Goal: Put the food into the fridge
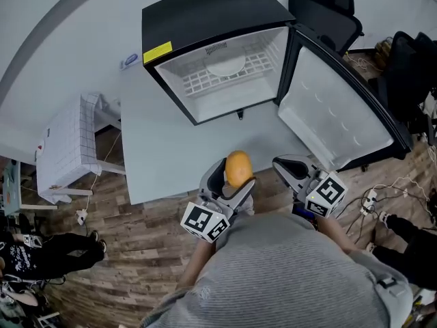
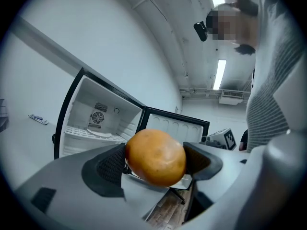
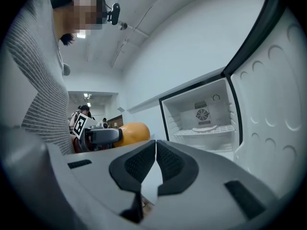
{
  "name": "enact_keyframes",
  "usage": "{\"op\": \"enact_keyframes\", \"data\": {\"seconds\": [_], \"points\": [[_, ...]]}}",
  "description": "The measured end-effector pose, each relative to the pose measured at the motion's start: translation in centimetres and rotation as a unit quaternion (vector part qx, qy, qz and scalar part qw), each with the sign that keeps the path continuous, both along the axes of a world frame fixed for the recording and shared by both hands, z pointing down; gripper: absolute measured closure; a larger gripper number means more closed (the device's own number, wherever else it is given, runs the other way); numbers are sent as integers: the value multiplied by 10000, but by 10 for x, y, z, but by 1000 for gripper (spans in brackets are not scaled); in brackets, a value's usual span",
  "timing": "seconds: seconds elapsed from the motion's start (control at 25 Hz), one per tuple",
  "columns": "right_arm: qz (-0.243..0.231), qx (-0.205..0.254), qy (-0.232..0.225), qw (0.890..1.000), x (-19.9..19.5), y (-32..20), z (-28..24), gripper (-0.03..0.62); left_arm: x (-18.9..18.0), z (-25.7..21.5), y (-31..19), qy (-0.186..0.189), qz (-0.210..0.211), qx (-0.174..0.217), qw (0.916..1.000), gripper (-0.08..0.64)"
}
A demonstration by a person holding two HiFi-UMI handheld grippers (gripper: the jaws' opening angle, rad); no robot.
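Note:
An orange round fruit (image 1: 238,167) sits clamped between the jaws of my left gripper (image 1: 234,178), held low in front of the person; the left gripper view shows the orange fruit (image 2: 155,157) filling the gap between both pads. My right gripper (image 1: 292,170) is beside it to the right, shut with its pads together and nothing between them (image 3: 156,163). The small black fridge (image 1: 212,16) stands ahead with its door (image 1: 336,108) swung open to the right. Inside, a white plate (image 1: 226,65) lies on the wire shelf (image 1: 198,83).
A pale grey table (image 1: 171,142) carries the fridge, its front edge just beyond the grippers. A white wire cart (image 1: 65,149) stands at the left. Black office chairs (image 1: 328,9) and cables (image 1: 375,197) are at the right. Another person (image 1: 48,251) sits at the lower left.

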State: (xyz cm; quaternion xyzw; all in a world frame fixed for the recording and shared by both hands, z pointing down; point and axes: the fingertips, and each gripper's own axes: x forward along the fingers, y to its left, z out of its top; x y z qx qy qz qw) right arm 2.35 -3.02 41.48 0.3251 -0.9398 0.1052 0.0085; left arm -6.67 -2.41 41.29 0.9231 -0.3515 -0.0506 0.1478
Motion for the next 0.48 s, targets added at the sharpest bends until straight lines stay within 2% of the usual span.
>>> {"op": "enact_keyframes", "data": {"seconds": [0.24, 0.48], "points": [[322, 61, 79, 9994, -18, -33, -1, 580, -28, 2, -35, 7, 217, 33, 9998, 170], [442, 77, 165, 9989, -28, -53, 0, 580, -34, 2, -64, -135, 466, 199, 9986, 170]]}}
